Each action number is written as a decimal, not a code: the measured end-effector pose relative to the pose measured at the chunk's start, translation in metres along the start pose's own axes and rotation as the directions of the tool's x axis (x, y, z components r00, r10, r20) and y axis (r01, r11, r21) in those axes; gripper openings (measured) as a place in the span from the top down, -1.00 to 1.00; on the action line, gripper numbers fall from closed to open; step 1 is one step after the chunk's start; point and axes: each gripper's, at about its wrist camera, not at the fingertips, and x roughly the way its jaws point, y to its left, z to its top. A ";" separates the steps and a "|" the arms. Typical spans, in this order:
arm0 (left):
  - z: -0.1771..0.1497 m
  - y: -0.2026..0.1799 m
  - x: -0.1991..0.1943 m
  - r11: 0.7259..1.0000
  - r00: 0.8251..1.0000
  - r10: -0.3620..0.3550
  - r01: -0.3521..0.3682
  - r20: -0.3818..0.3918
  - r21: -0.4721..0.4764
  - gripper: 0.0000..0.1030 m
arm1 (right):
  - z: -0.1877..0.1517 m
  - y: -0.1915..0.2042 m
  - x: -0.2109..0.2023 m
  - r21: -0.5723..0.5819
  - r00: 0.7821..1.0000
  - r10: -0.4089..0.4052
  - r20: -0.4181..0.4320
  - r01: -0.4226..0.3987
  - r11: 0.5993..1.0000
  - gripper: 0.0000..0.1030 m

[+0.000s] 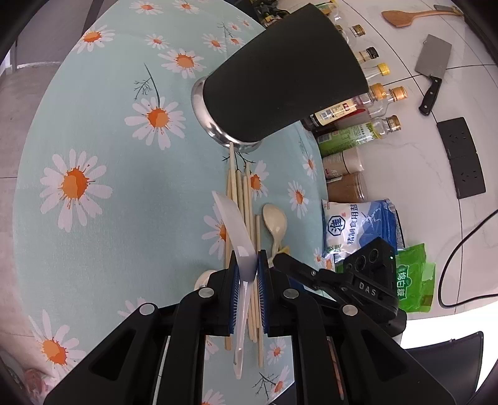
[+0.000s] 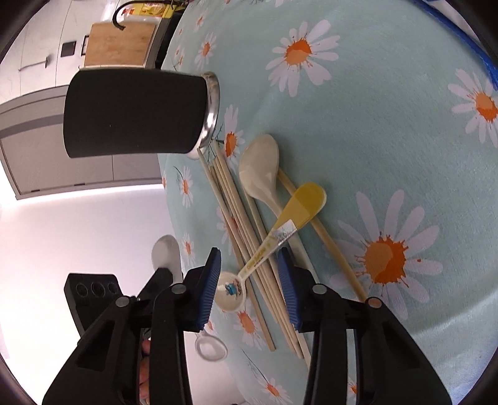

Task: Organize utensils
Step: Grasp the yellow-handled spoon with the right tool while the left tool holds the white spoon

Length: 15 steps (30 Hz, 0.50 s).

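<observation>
My left gripper (image 1: 248, 274) is shut on a white spoon (image 1: 235, 227) and holds it above the chopsticks (image 1: 246, 199). The black utensil holder (image 1: 280, 71) stands just beyond them on the daisy tablecloth (image 1: 102, 131). A cream spoon (image 1: 275, 222) lies right of the chopsticks. In the right wrist view my right gripper (image 2: 250, 274) is open, its pads on either side of a yellow-handled spoon (image 2: 280, 232) that lies across the chopsticks (image 2: 246, 236) and the cream spoon (image 2: 260, 171). The holder (image 2: 133, 112) is at upper left. The left gripper with the white spoon (image 2: 166, 252) shows at lower left.
Bottles and jars (image 1: 358, 124), a salt bag (image 1: 354, 227) and a green bag (image 1: 411, 277) line the table's right side. A cleaver (image 1: 432, 68) and wooden spatula (image 1: 404, 17) hang on the wall. A clear small spoon (image 2: 211, 347) lies at the table edge.
</observation>
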 end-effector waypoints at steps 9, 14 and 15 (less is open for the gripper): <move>-0.004 0.001 -0.004 1.000 1.000 0.016 -0.015 -0.022 0.023 0.80 | -0.006 -0.014 0.000 0.017 0.998 0.024 0.058 -0.025 1.000 0.75; -0.005 0.006 -0.006 0.999 0.999 0.033 -0.032 -0.031 0.029 0.80 | -0.008 -0.015 -0.003 0.000 0.996 0.035 0.079 -0.035 0.999 0.76; -0.005 0.007 -0.007 0.999 0.999 0.034 -0.034 -0.031 0.030 0.80 | -0.008 -0.015 -0.002 -0.001 0.996 0.035 0.083 -0.035 0.999 0.76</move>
